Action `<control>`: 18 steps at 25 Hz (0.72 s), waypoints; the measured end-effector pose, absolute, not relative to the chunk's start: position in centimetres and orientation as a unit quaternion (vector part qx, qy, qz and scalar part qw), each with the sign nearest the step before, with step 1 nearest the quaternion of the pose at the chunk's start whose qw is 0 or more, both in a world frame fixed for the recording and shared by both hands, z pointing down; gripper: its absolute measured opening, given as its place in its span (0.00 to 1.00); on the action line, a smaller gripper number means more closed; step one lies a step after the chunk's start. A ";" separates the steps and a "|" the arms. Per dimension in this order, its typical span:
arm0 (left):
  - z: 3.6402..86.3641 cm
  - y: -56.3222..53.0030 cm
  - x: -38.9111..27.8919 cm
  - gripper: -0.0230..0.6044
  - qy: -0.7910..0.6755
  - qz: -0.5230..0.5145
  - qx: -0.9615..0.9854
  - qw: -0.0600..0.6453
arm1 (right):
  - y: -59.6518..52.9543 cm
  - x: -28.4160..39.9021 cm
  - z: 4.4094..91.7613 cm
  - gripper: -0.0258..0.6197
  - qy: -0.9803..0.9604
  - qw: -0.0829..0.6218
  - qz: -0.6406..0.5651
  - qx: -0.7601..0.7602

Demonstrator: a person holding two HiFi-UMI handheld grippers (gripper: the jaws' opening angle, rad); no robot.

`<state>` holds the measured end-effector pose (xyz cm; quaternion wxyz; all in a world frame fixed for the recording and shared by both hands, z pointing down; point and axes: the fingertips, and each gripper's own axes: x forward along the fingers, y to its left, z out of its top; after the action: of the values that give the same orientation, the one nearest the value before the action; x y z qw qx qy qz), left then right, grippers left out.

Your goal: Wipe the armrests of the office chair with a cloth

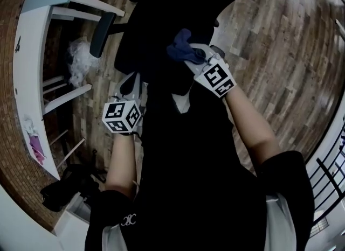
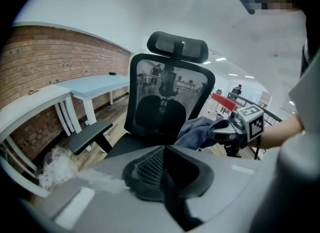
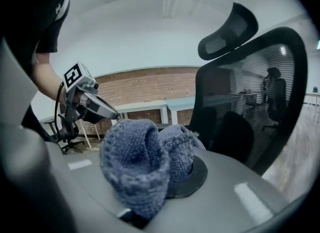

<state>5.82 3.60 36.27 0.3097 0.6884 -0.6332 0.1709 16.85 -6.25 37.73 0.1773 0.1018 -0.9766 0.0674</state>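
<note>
**A:** Start close in. What were the two hand-held grippers doing?

**B:** The left hand-held gripper [image 2: 167,179] had its jaws pressed together with nothing between them. I'd say it was only waiting, since one cloth needs one holder. The right hand-held gripper [image 1: 198,57] was clamped on the blue cloth [image 3: 135,162], which bulged out past the jaws in a thick bunch. A bunch like that gives a soft face to rub with.

**A:** And where was the cloth?

**B:** It was held up in front of the office chair [image 2: 170,92], on the side away from the bench [image 1: 27,83]. I could not tell whether it touched anything.

**A:** Was it on an armrest?

**B:** Not on the armrest [image 2: 90,136] that showed. That one stuck out toward the bench's front edge, well apart from the cloth and with nothing on it. The other was hidden, so I'd guess the cloth was meant for that one, and the wiping looked barely begun.

**A:** Give me the counts.

**B:** There were two hand-held grippers, one cloth, one chair with one headrest [image 2: 178,48], and one armrest in view. Farther off was one white bench along the brick wall [image 2: 50,57]. One crumpled plastic bag [image 2: 57,167] lay on the floor under its front edge, probably pushed there out of the way.
</note>
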 end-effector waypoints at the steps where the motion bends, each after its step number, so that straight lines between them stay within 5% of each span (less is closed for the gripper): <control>1: 36.3 3.8 4.8 0.05 -0.636 0.170 0.687 0.307 | -5.6 15.2 37.8 0.11 -0.978 0.177 0.066 0.093; 18: 39.6 2.3 -14.6 0.05 -0.601 0.191 0.705 0.324 | -8.4 -12.0 47.1 0.11 -0.979 0.127 0.131 0.095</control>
<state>-14.56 2.27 39.57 0.3241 0.7051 -0.6010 0.1912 -12.04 -8.43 47.10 0.1271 0.0952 -0.9786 0.1307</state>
